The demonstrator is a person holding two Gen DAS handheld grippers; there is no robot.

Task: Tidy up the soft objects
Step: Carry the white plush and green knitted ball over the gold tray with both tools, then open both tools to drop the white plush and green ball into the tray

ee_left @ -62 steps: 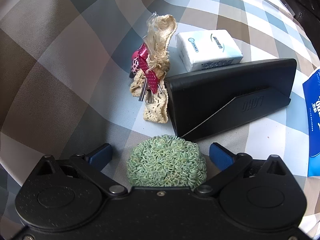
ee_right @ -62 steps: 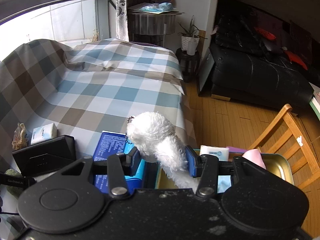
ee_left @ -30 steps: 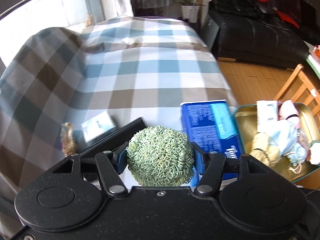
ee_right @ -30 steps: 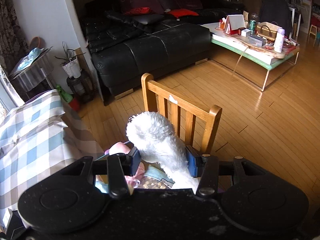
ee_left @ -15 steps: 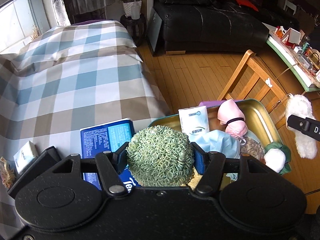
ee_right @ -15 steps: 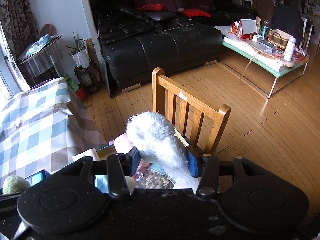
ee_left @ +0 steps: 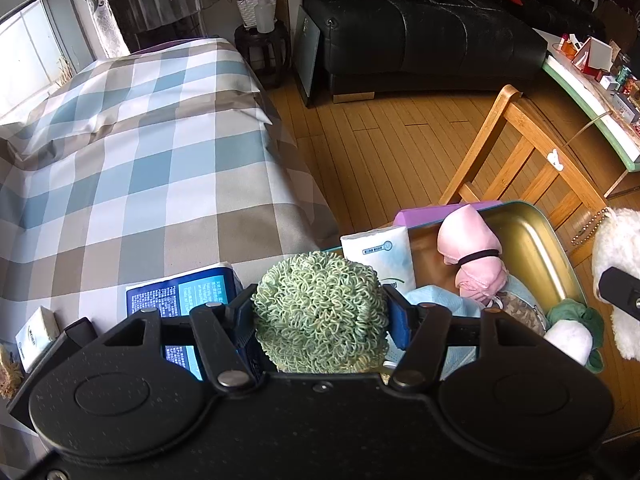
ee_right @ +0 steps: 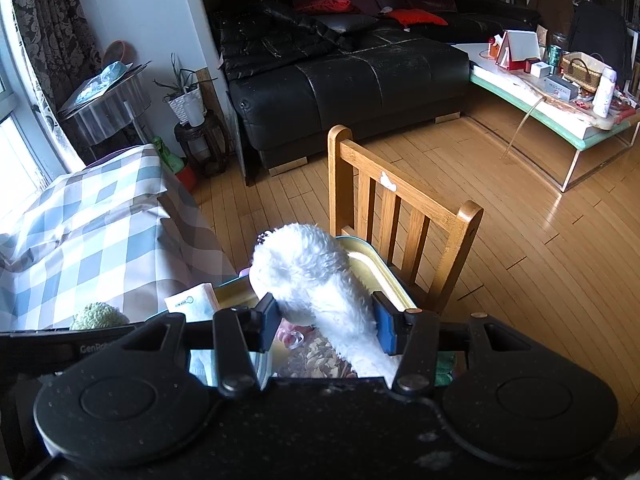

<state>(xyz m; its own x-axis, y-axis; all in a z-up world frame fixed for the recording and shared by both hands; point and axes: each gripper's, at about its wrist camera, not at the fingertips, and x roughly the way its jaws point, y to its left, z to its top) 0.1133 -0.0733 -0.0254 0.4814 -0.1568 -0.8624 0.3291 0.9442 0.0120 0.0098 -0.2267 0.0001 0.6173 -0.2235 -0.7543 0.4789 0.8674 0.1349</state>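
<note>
The left gripper (ee_left: 320, 314) is clamping a green curly scrubber ball (ee_left: 320, 312) between its blue fingers (ee_left: 396, 316), both pads pressing into the ball's sides, and is holding it in the air at the near left edge of a gold metal tin (ee_left: 532, 240). The right gripper (ee_right: 322, 322) is squeezing a white fluffy plush (ee_right: 308, 276) between its fingers (ee_right: 386, 328), the plush's rounded end sticking up and forward past the pads, and is hanging over the same tin (ee_right: 376, 268); in the left wrist view the plush (ee_left: 616, 248) is showing at the far right, beside the tin's right rim. The tin is sitting on a wooden chair (ee_right: 404, 208) just beside the bed, which is wearing a blue, white and tan checked cover (ee_left: 140, 160). Inside the tin, a pink cloth bundle (ee_left: 472, 256) with a black band around it is lying near the middle, a white tissue pack (ee_left: 380, 256) is leaning at the left end, a light blue cloth (ee_left: 444, 304) is lying under the left gripper, and a green cloth (ee_left: 576, 316) with a white ball (ee_left: 568, 340) is lying at the right end. On the bed, a blue box (ee_left: 180, 292) is lying close to the tin, and a second tissue pack (ee_left: 36, 330) is lying near the left edge beside a black stand (ee_left: 76, 332).
</note>
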